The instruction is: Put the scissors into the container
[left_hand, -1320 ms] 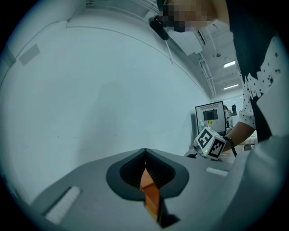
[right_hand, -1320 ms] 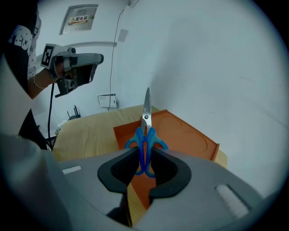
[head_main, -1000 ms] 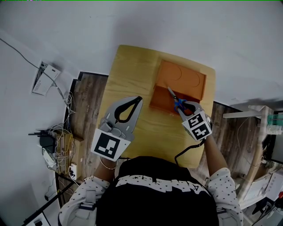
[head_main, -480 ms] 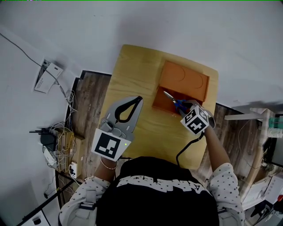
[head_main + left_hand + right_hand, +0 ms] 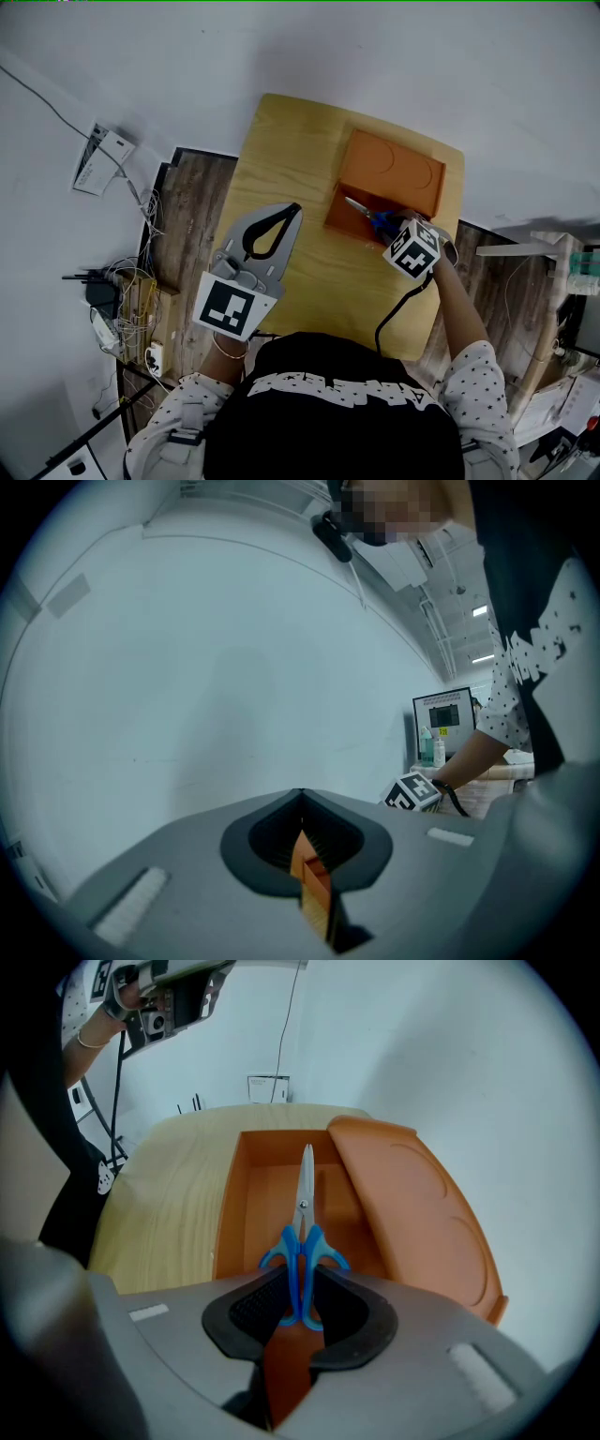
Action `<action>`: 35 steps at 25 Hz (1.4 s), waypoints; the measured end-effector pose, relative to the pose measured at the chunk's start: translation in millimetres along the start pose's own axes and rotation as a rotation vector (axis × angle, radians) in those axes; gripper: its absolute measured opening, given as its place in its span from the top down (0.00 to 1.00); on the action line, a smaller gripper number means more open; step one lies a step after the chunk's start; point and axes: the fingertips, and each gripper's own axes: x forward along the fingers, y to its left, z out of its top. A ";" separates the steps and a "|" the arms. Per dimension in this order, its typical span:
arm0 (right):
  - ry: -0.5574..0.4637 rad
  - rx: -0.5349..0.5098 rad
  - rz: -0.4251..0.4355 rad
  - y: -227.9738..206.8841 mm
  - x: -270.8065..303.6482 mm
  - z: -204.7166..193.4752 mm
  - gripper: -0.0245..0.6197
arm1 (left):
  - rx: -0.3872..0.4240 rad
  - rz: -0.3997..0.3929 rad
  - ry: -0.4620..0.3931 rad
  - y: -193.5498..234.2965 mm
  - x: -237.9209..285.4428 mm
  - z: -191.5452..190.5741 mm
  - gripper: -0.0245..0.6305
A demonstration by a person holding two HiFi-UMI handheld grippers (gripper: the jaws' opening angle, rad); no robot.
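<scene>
Holds the left gripper (image 5: 292, 212) out ahead, jaws pressed together with nothing between them. Stretches the right arm (image 5: 459, 311) forward, forearm bare below a dotted sleeve, and clamps the right gripper (image 5: 300, 1302) on the scissors (image 5: 303, 1232) by their blue handles, blades pointing away.

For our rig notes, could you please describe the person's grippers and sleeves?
Both the left claw and right claw are grey with dark inner pads. Each carries a white cube with black square markers. A black cable trails from the right one. The sleeves are white with dark dots.
</scene>
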 end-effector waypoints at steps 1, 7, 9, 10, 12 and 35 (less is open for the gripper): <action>0.001 0.000 0.000 -0.2 0.7 0.1 0.80 | 0.002 0.002 0.000 0.3 -0.3 0.0 0.96; 0.014 -0.003 0.001 -1.5 2.9 -0.2 0.80 | 0.012 0.000 0.001 -0.6 -1.1 1.5 0.96; 0.024 -0.008 0.002 -1.7 4.1 -0.3 0.80 | 0.015 0.001 0.002 -0.8 -2.1 1.2 0.96; 0.028 -0.010 0.004 -1.6 4.7 -0.4 0.80 | 0.015 0.003 0.001 -0.6 -2.6 1.2 0.96; 0.032 -0.013 0.006 -1.4 5.4 -0.6 0.80 | 0.014 0.004 -0.001 -0.1 -3.5 1.6 0.96; -0.263 0.270 -0.187 -28.4 -45.4 17.5 0.94 | 0.032 -0.019 -0.015 -8.8 -7.3 8.0 0.96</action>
